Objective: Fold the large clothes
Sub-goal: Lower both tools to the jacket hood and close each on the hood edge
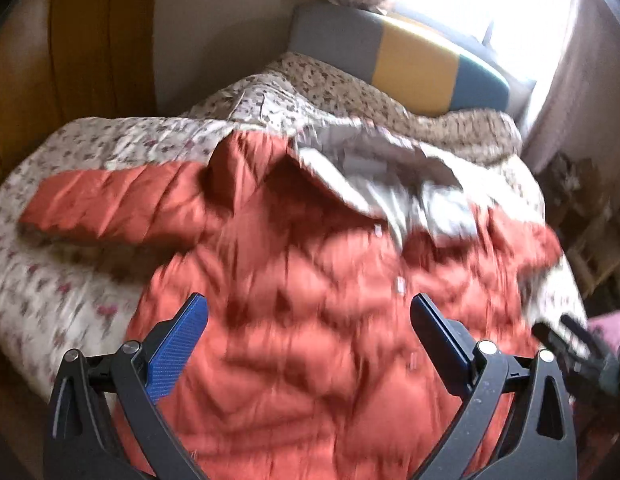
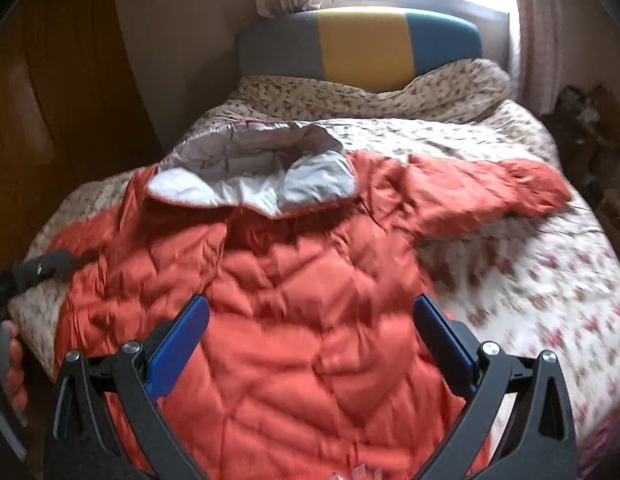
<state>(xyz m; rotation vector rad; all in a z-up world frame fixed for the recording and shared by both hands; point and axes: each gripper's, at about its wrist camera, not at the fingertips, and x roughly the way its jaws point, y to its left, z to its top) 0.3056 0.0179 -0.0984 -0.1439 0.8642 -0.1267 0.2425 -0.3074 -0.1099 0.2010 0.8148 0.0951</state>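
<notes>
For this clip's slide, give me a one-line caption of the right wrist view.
Open right gripper above an orange hooded puffer jacket spread on a floral bedspread, sleeve extended.

Rust-orange quilted jacket [image 2: 310,300], its hood [image 2: 253,176] lined in pale silvery grey. Under it, a cream bedspread [image 2: 530,280] sprinkled with small pink-red flowers. The headboard [image 2: 362,48] runs grey, then mustard yellow, then teal. Both black grippers wear blue pads [image 2: 177,348]. Warm brown wooden wardrobe [image 1: 81,40] at left.
</notes>
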